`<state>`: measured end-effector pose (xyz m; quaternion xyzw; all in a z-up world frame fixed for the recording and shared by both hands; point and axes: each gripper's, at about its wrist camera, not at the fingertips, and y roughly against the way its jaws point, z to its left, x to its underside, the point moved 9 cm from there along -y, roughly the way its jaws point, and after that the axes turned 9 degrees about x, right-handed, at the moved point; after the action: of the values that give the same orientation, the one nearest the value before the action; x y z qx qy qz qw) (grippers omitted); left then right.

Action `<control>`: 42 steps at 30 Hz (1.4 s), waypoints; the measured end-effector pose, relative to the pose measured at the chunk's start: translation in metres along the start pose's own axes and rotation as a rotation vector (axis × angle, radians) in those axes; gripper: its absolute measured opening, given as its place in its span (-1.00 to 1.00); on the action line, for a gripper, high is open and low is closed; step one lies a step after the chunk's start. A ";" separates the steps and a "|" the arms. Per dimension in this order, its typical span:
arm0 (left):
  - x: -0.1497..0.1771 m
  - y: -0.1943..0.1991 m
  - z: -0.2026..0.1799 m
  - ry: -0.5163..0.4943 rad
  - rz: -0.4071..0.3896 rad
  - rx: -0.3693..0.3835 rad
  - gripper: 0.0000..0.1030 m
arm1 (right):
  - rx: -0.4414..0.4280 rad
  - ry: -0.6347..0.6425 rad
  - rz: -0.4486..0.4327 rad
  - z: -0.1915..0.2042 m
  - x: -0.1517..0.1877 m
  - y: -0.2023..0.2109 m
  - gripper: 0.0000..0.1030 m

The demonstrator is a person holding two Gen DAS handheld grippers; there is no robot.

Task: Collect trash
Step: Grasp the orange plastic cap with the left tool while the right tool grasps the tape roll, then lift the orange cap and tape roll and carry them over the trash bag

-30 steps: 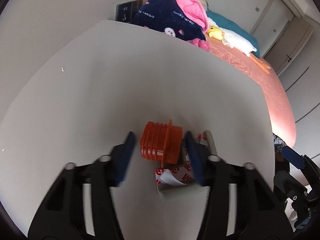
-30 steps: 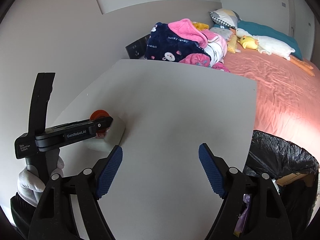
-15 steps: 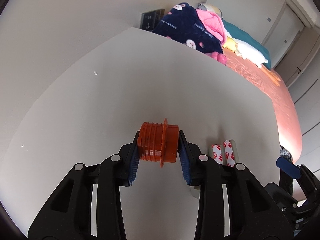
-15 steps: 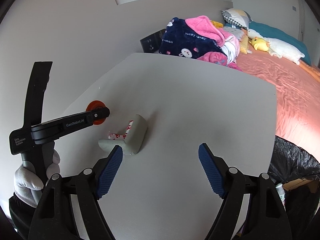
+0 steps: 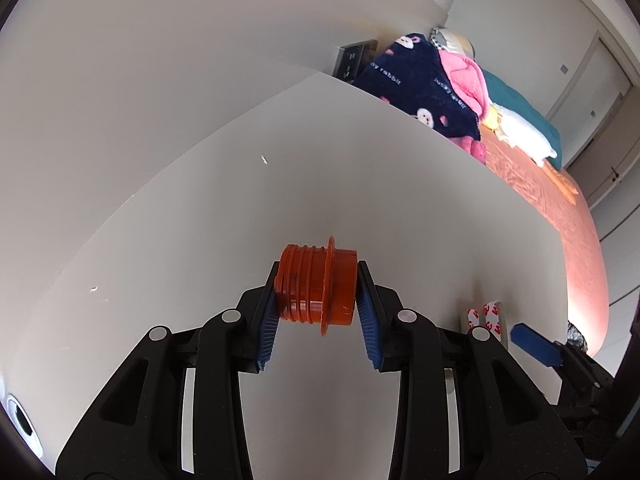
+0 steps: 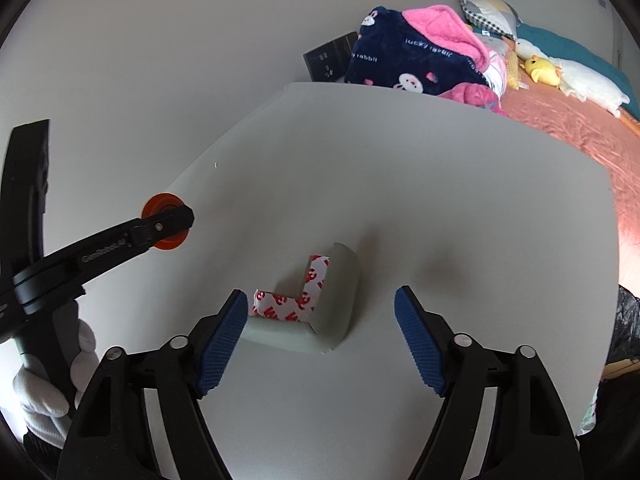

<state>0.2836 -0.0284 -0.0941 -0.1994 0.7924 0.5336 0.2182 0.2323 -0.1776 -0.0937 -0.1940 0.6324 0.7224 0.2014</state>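
An orange threaded plastic cap (image 5: 316, 286) hangs above the white table (image 5: 360, 184), with my left gripper (image 5: 319, 280) shut on it; the right wrist view shows the same cap (image 6: 160, 205) at the left. A grey L-shaped corner guard (image 6: 338, 304) with red-and-white backing paper lies on the table. My right gripper (image 6: 320, 300) straddles it. Its jaws are closing, and the blue pads (image 6: 224, 336) stand clear of the guard on both sides. In the left wrist view the guard (image 5: 486, 316) shows at the lower right.
A black trash bag (image 6: 628, 320) hangs past the table's right edge. Beyond the table are a bed with a salmon sheet (image 6: 580, 132) and a heap of navy and pink blankets (image 6: 416, 56). A gloved hand (image 6: 40, 392) holds the left gripper.
My left gripper shut on the orange cap, lifted it off the table and carried it away from the corner guard. The right gripper moved left over the guard and narrowed slightly.
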 end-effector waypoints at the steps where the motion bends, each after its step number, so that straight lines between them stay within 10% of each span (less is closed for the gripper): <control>1: 0.000 0.000 0.001 0.002 -0.001 0.000 -0.33 | -0.002 -0.001 0.007 0.002 0.001 -0.003 0.37; 12: 0.001 -0.002 -0.005 -0.014 0.007 0.002 -0.33 | -0.040 -0.014 0.002 0.000 0.002 0.006 -0.50; 42: 0.043 0.038 -0.114 -0.188 -0.010 0.095 -0.33 | -0.016 -0.061 -0.153 -0.058 0.015 0.105 -0.53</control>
<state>0.2117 -0.1250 -0.0512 -0.1419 0.7918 0.5108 0.3034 0.1653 -0.2469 -0.0212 -0.2214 0.6035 0.7155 0.2736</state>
